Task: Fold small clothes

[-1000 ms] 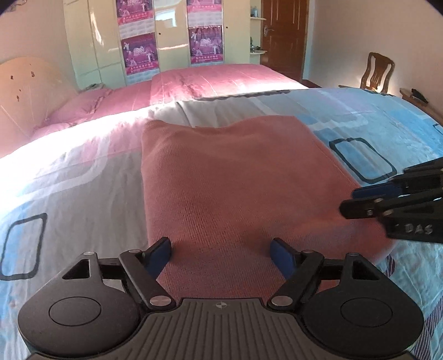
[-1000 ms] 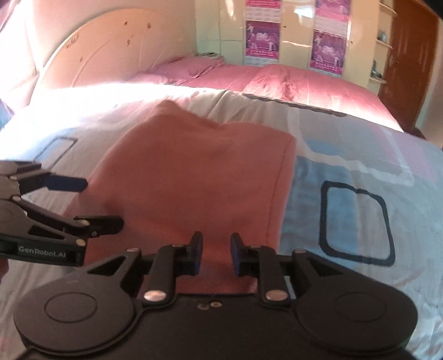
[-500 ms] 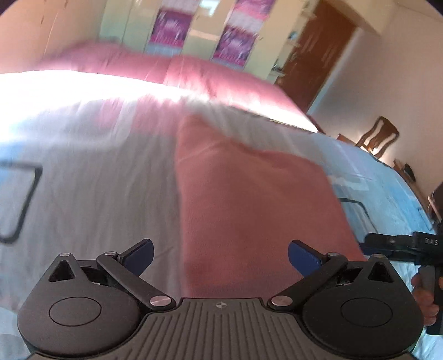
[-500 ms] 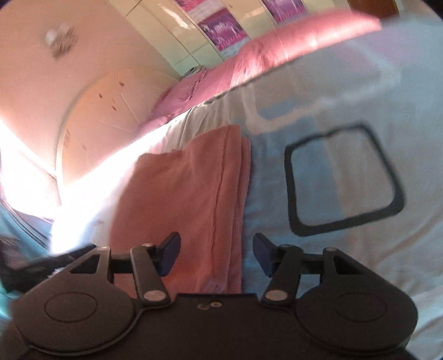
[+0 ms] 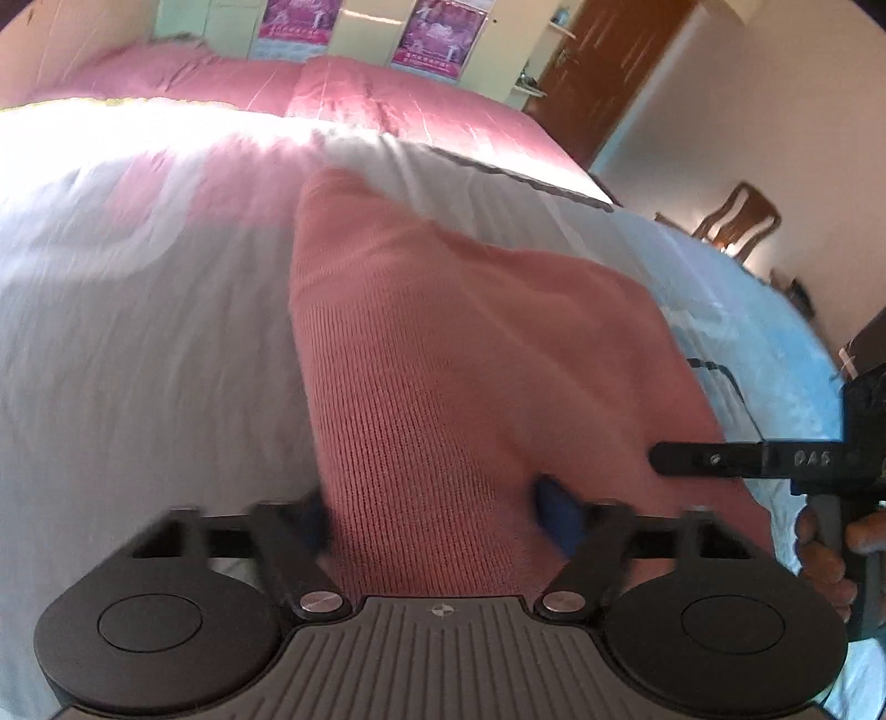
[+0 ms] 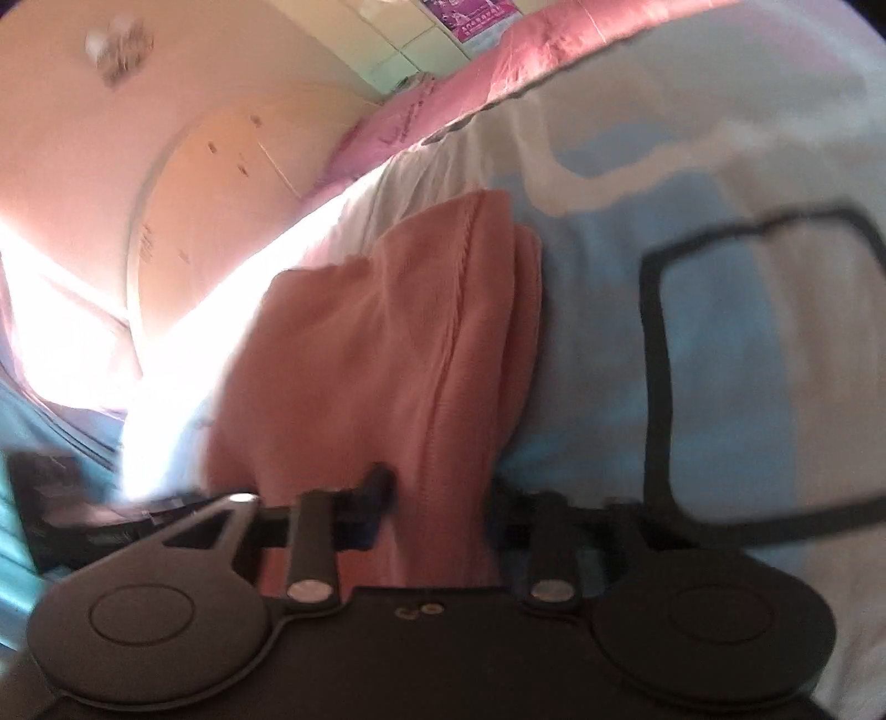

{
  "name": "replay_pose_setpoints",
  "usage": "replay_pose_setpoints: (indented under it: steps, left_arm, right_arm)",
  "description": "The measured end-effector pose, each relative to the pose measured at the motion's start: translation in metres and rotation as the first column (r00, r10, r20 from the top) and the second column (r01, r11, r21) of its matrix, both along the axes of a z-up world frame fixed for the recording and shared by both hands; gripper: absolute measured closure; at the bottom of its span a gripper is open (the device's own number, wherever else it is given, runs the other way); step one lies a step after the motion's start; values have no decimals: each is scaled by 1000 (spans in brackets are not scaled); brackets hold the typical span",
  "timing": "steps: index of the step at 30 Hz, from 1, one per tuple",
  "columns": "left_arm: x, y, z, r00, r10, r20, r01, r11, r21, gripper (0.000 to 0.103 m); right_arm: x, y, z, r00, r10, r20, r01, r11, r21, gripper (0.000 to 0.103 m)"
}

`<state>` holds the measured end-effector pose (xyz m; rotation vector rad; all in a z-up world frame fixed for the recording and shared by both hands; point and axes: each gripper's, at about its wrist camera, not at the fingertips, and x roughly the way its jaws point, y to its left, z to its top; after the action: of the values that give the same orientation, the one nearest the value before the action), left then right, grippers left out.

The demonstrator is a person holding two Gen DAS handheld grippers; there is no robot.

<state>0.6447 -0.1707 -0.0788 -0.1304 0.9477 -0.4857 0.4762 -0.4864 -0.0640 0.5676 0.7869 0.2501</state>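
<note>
Left wrist view: looked down the fingers at a folded pink knit garment (image 5: 470,360), lying flat on a bedspread (image 5: 138,332) of white, blue and pink blocks.
Left gripper (image 5: 437,509): jaws apart, near edge of the knit bunched up between them. Blue pad of the one finger (image 5: 559,515) pressed against the fabric, other finger half hidden behind the fold. Couldn't tell if actually pinching, looked more like straddling.
Right gripper, from the left cam (image 5: 720,459): came in from the side, dark finger lying over the garment's right edge, hand (image 5: 825,548) wrapped round the handle. Motion blur everywhere tbh.
Right wrist view: same garment (image 6: 387,343) seen edge on, stacked layers showing along its right side, a thick ridge of it rising right between the fingers.
Right gripper (image 6: 443,493): jaws apart too, knit filling the gap between them, one finger (image 6: 376,482) touching the cloth. Clamped or not, couldn't say.
Garment position: middle of the bed, beside a black rounded-square outline (image 6: 664,360) printed on the bedspread.
Background: pink pillows (image 5: 332,88) at the head end, posters (image 5: 437,33) on pale cupboard doors, brown door (image 5: 603,66), wooden chair (image 5: 742,221) by the wall, curved headboard (image 6: 210,188).
</note>
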Motion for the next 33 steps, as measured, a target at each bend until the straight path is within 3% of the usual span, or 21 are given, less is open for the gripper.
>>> replay_pose_setpoints:
  steps: [2,5,11,15,20,29,31,32,33]
  left_arm:
    - [-4,-13,13,998,-29,52,25,997,77,62]
    - [-12,-19,26,992,-69,106,53,987,150,67]
    - [-28,4,48,982,-82,173,57,988,145,68]
    - [-39,44,59,975,-72,208,47,991,127,68]
    - [-51,125,66,972,-60,229,30,991,134,68]
    - [-60,303,60,977,18,214,-60,980,192,66]
    - [-58,325,47,976,-13,218,-40,972,233,55]
    - [-57,330,39,974,-15,226,-46,964,261,40]
    - [-58,333,30,969,0,246,-79,946,315,34]
  right_arm:
    - [-3,19,11,1000,5,19,-3,992,-125,82]
    - [-10,46,27,999,-1,54,16,960,-278,84]
    - [-30,95,64,990,4,144,58,903,-426,84]
    - [-32,140,83,985,35,166,52,868,-493,84]
    - [-24,207,88,983,41,176,52,867,-495,84]
    - [22,369,72,971,145,188,-56,909,-413,85]
    - [33,393,62,974,148,170,-68,913,-403,85]
    - [38,403,53,980,133,149,-61,909,-412,85]
    - [45,409,42,988,96,121,-39,912,-409,85]
